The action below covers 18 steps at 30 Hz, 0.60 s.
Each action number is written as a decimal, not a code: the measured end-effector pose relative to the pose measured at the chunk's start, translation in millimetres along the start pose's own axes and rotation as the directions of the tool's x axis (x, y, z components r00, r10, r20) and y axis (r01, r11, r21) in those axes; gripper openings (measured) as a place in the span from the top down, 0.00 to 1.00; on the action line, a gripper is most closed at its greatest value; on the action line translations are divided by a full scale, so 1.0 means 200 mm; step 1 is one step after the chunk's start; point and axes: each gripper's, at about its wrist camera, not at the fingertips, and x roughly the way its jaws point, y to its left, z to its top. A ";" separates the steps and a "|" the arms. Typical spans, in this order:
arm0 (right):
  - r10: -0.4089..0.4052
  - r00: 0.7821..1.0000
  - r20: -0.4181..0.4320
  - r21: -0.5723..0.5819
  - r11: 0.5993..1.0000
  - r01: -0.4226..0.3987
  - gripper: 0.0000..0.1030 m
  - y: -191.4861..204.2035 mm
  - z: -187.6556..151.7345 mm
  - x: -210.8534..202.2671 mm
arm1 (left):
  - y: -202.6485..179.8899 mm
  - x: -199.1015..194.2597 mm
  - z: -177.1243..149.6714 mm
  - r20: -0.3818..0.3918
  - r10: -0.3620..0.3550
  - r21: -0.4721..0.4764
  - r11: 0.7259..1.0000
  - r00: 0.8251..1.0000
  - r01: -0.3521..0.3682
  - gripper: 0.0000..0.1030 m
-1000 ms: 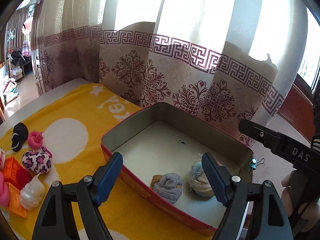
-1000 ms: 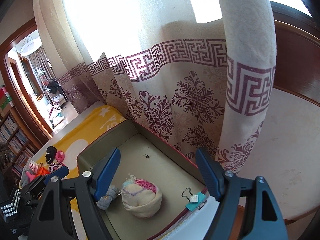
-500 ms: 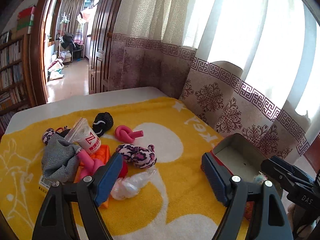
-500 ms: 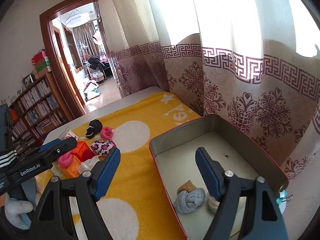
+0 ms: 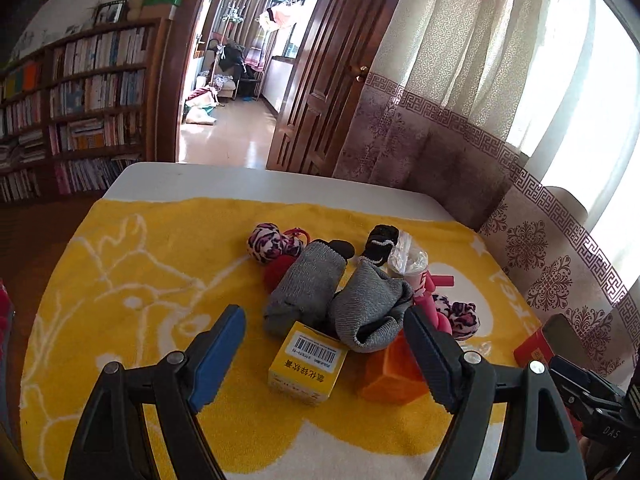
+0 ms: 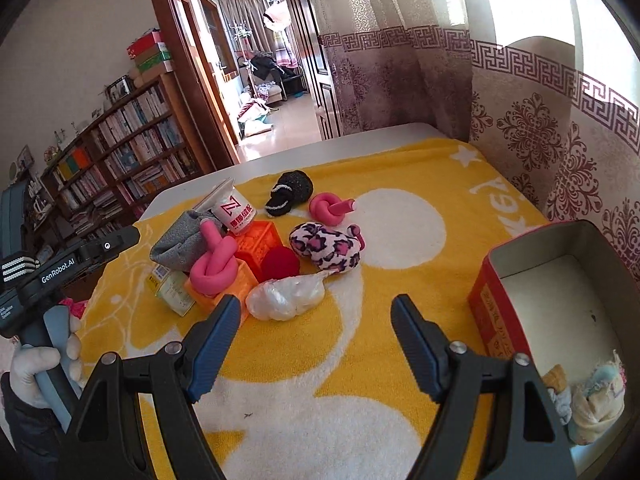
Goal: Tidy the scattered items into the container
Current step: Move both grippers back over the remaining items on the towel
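A pile of scattered items lies on the yellow towel (image 6: 400,184). In the left wrist view my left gripper (image 5: 324,316) is open, just short of a yellow barcoded box (image 5: 308,364) and two grey socks (image 5: 304,284), with an orange block (image 5: 390,376) beside them. In the right wrist view my right gripper (image 6: 316,308) is open, with a white plastic bag (image 6: 286,298) just beyond its fingertips. Behind the bag lie a leopard-print pouch (image 6: 326,246), pink knots (image 6: 214,264) and a red ball (image 6: 280,262). The red tin (image 6: 492,292) at the right holds rolled socks (image 6: 596,400).
A black knit item (image 6: 290,192) and a white tub (image 6: 236,212) lie at the pile's far side. Patterned curtains (image 6: 540,128) hang close behind the table on the right. A gloved hand (image 6: 40,360) holds the left gripper's handle at the left. A bookshelf (image 5: 80,100) and doorway lie beyond.
Both views have swung left, away from the tin and onto the pile of items. The tin now sits at the right edge of each view. Both grippers stayed open and empty.
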 end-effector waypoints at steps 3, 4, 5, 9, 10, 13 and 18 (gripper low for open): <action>0.005 1.000 -0.024 -0.004 1.000 -0.006 0.22 0.02 0.00 0.05 | 0.03 0.04 -0.03 -0.018 -0.003 0.006 1.000 1.000 0.003 0.20; 0.005 1.000 -0.029 -0.006 1.000 -0.005 0.22 0.03 0.00 0.07 | 0.03 0.05 -0.05 -0.026 -0.004 0.017 1.000 1.000 0.005 0.20; 0.005 0.999 -0.034 -0.007 1.000 -0.005 0.22 0.03 0.00 0.09 | 0.03 0.07 -0.06 -0.035 -0.004 0.035 0.999 0.999 0.005 0.20; 0.013 0.998 -0.058 -0.009 1.000 -0.013 0.22 0.05 0.00 0.15 | 0.00 0.13 -0.12 -0.040 0.026 0.135 0.991 0.999 -0.020 0.20; 0.014 0.998 -0.063 -0.011 1.000 -0.015 0.22 0.05 -0.01 0.17 | -0.01 0.14 -0.13 -0.041 0.035 0.163 0.986 0.999 -0.028 0.20; 0.018 0.996 -0.088 -0.017 1.000 -0.020 0.22 0.06 -0.01 0.23 | -0.01 0.17 -0.16 -0.054 0.044 0.219 0.975 0.998 -0.031 0.20; 0.027 0.992 -0.122 -0.017 0.999 -0.029 0.22 0.07 0.01 0.31 | -0.02 0.23 -0.18 -0.093 0.055 0.240 0.970 0.994 -0.032 0.20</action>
